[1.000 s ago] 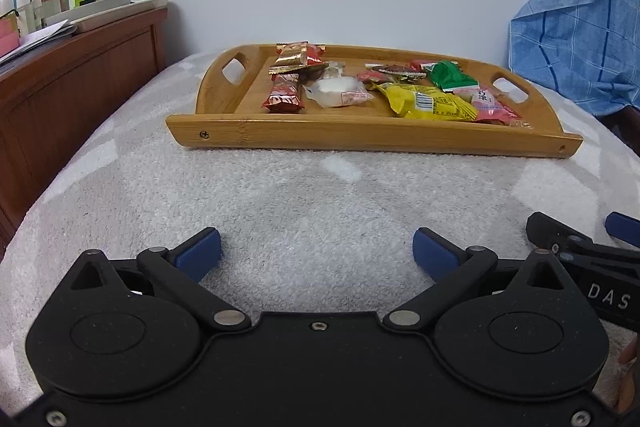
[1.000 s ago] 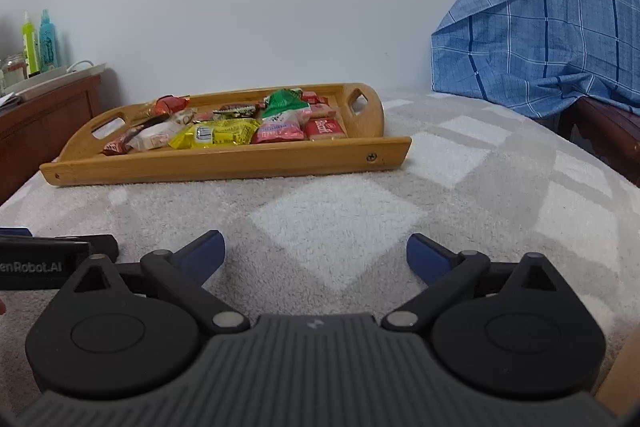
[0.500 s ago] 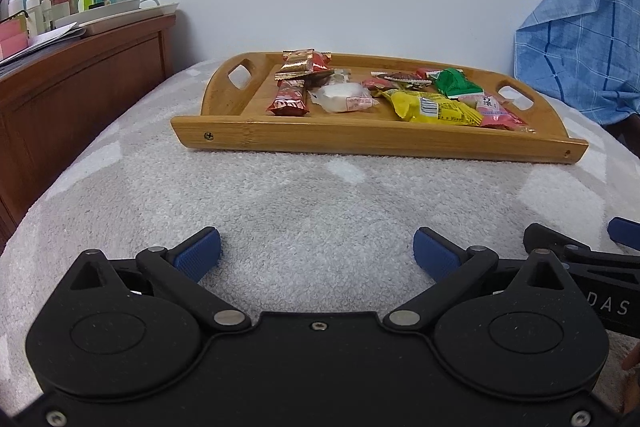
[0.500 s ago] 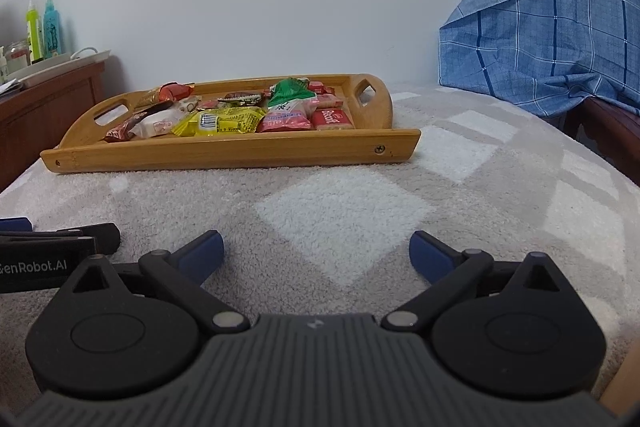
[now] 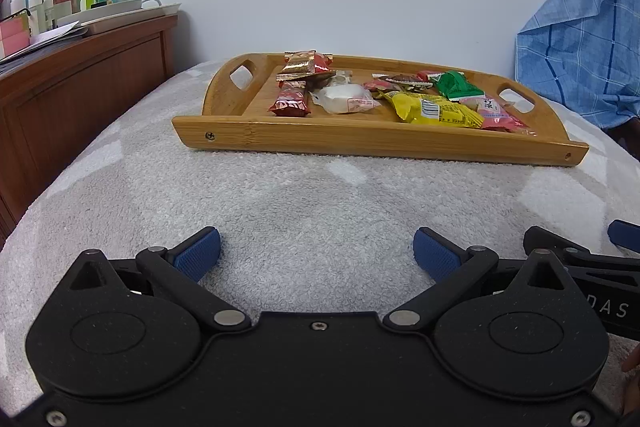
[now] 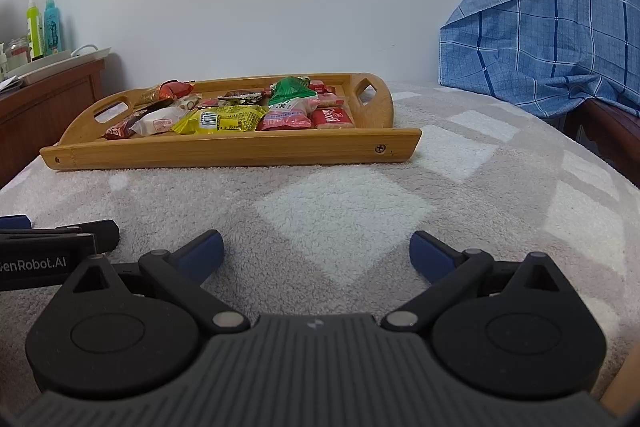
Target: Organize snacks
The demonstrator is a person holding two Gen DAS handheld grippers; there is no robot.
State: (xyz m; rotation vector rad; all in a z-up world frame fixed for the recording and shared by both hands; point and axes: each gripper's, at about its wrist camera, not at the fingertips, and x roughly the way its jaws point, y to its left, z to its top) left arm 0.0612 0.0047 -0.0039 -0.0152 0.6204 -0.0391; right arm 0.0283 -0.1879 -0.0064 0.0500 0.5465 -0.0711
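Grey-and-white fleece blanket (image 5: pixel 304 195) covers the bed you are working over, with a white wall behind, a wooden dresser (image 5: pixel 80 75) to your left and a blue checked cloth (image 6: pixel 560 27) draped at the right. One wooden tray (image 5: pixel 376 137) sits on the blanket ahead of you, well apart from both tools, and every snack in view lies inside it; none shows on the blanket. That fits either a job where the snacks have been gathered into the tray or one where they wait there to be sorted, and the loose, overlapping heap does not settle which.

Your left gripper (image 5: pixel 316 251) and right gripper (image 6: pixel 316 249) hover low over the blanket side by side, fingers spread wide with nothing between them. Judging by that, both are held ready rather than committed to any packet.

Counted from the left: one gold-and-red packet (image 5: pixel 306 65) at the back, one red bar (image 5: pixel 291 101), one white wrapped cake (image 5: pixel 346 99), one yellow packet (image 5: pixel 434 109), one green packet (image 5: pixel 456 85), one pink packet (image 6: pixel 287 115) and one red biscuit pack (image 6: pixel 333 117). Several smaller packets lie behind these, roughly four, though they overlap too much for a firm count. The flat wrappers probably sit low because the tray's rim is shallow.
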